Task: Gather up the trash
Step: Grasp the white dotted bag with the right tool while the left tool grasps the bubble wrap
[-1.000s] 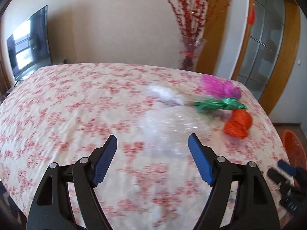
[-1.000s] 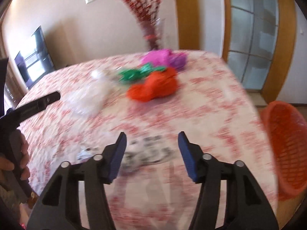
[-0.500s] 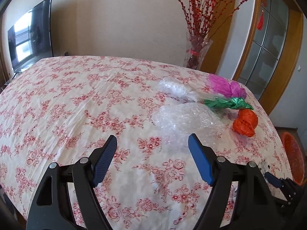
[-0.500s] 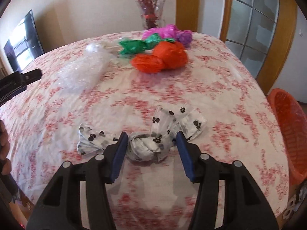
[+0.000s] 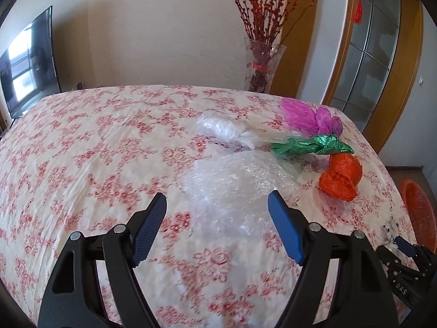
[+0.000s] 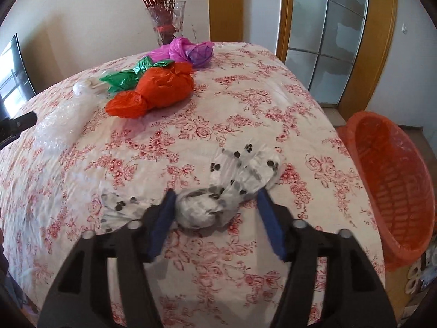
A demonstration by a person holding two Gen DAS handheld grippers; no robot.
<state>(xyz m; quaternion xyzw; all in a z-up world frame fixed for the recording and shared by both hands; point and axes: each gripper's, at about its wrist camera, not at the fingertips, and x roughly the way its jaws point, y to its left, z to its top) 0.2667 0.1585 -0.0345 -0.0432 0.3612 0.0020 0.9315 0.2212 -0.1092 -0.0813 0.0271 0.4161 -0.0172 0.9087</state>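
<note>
The right gripper (image 6: pixel 215 213) is down at the near edge of the table, its blue fingers (image 6: pixel 161 222) on either side of a knotted white bag with black paw prints (image 6: pixel 215 196); the jaws have just been closing in, the left finger looks to touch the knot while the right one stands a little apart from it, so the bag is not yet pinched. The bag lies flat on the flowered tablecloth (image 6: pixel 245 104), its loose ends spread out to both sides. Off the table's right edge stands an orange basket (image 6: pixel 393 180), lined with an orange bag. The left gripper (image 5: pixel 217 224) hovers with its jaws spread wide and nothing between them, just in front of a crumpled sheet of bubble wrap (image 5: pixel 237 183). Beyond the wrap lies a clear plastic bag (image 5: pixel 221 128), and to its right a green bag (image 5: pixel 311 146), a pink bag (image 5: pixel 308 116) and an orange bag (image 5: pixel 341 176) close together. At the far edge, a glass vase (image 5: pixel 259 65) holds red branches, and a dark television (image 5: pixel 27 63) stands to the left.
</note>
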